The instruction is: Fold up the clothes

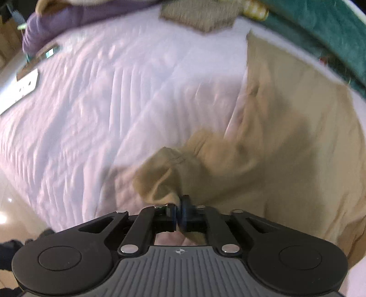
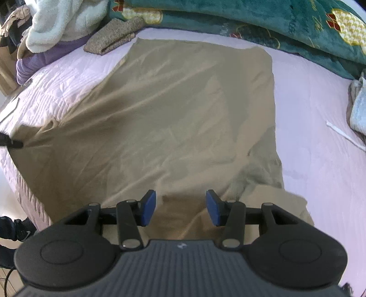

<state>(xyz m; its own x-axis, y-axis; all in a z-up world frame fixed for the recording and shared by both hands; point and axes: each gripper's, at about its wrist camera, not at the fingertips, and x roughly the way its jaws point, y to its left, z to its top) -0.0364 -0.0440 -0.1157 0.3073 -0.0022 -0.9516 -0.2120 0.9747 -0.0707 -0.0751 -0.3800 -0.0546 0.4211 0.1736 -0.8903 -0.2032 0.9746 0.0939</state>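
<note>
A tan garment (image 2: 173,109) lies spread on the pale pink quilted bed (image 2: 315,128). In the left wrist view its bunched sleeve (image 1: 173,173) runs into my left gripper (image 1: 180,211), whose blue pads are shut on the tan cloth. The same gripper shows as a dark tip (image 2: 13,143) at the garment's left corner in the right wrist view, with the cloth pulled taut toward it. My right gripper (image 2: 181,206) hovers open over the garment's near edge, and nothing is pinched between its pads (image 2: 148,205).
A teal patterned blanket (image 2: 274,29) runs along the bed's far side. A brown knit piece (image 2: 112,37), a purple garment (image 2: 41,61) and a white fleece (image 2: 59,20) sit at the far left. A light bundle (image 2: 359,107) lies at the right. The bed edge (image 2: 29,194) drops off at left.
</note>
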